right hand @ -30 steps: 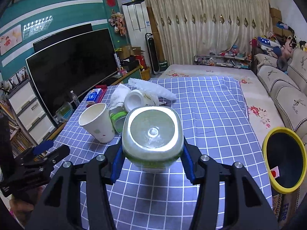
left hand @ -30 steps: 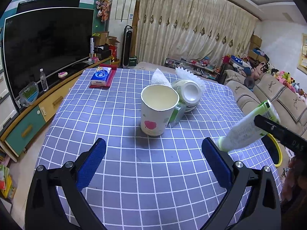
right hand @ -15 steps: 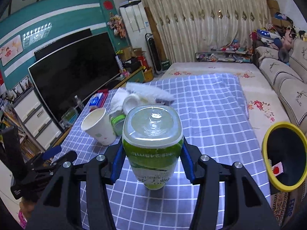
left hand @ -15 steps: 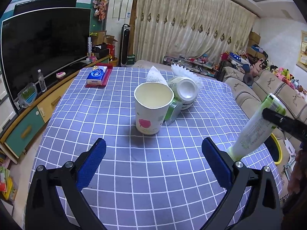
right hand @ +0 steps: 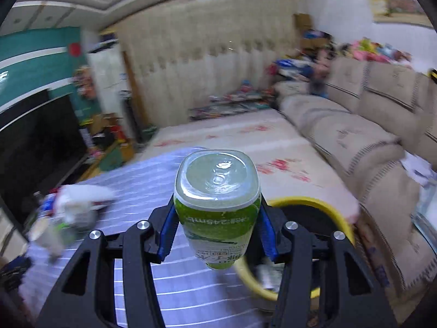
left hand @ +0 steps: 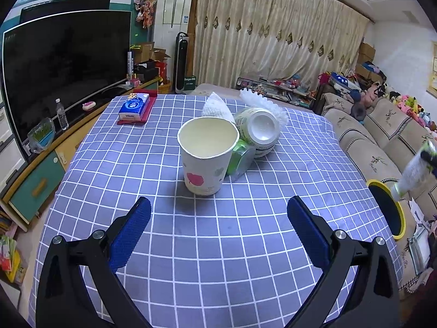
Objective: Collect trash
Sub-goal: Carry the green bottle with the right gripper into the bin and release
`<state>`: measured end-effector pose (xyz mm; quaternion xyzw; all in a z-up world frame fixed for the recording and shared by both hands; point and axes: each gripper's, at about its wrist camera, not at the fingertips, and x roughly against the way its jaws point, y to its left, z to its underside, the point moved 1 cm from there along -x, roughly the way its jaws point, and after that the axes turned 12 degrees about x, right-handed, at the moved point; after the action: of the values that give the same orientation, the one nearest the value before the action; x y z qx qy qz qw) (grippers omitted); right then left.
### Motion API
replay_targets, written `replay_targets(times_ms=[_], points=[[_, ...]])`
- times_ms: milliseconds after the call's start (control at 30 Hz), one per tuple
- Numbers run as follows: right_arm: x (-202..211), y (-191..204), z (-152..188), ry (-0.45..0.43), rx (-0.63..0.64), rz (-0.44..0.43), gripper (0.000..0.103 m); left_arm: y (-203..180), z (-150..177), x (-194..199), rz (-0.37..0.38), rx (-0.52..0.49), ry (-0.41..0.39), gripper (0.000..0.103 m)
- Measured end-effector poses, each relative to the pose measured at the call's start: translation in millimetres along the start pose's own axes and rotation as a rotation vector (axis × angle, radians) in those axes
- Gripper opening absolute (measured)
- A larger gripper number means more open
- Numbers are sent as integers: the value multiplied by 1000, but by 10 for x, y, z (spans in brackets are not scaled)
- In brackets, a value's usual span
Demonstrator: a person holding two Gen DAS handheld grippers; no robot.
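My right gripper [right hand: 215,235] is shut on a green-labelled plastic bottle [right hand: 215,207] and holds it over the rim of the yellow-rimmed bin [right hand: 314,205] off the table's right edge. In the left wrist view the bottle [left hand: 412,169] shows blurred above the bin [left hand: 393,213]. My left gripper [left hand: 218,235] is open and empty above the checked tablecloth [left hand: 218,246], just short of a paper cup [left hand: 206,155]. Behind the cup lie a small green bottle [left hand: 240,158], a can on its side [left hand: 259,134] and white tissues [left hand: 215,106].
A tissue pack on a red tray [left hand: 135,106] sits at the table's far left corner. A TV [left hand: 62,63] on a low cabinet stands to the left. A sofa [left hand: 382,142] runs along the right, beside the bin.
My right gripper has swung right with the bottle, from over the table to over the bin. My left gripper has edged slightly closer to the cup and stays open.
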<state>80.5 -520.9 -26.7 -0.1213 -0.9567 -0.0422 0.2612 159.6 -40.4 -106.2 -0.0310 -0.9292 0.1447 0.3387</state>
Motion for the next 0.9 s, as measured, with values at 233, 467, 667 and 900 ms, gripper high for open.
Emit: replay_targets(times_ms=[233,467,667,900], points=[[-768,-695,559,208,-83,126,50,-96,37,-62,-43,-10,14,98],[-1226,-854,881,328,-73,168,51,-175,20,-172,-57,-10,38,98],[-1302,-867,920,344,-50,177,56,-193,41,-267,-59,-8,59,98],[-1043,-722,752,266,-36,160,63,-79,-3,-346,-71,11,62,98]])
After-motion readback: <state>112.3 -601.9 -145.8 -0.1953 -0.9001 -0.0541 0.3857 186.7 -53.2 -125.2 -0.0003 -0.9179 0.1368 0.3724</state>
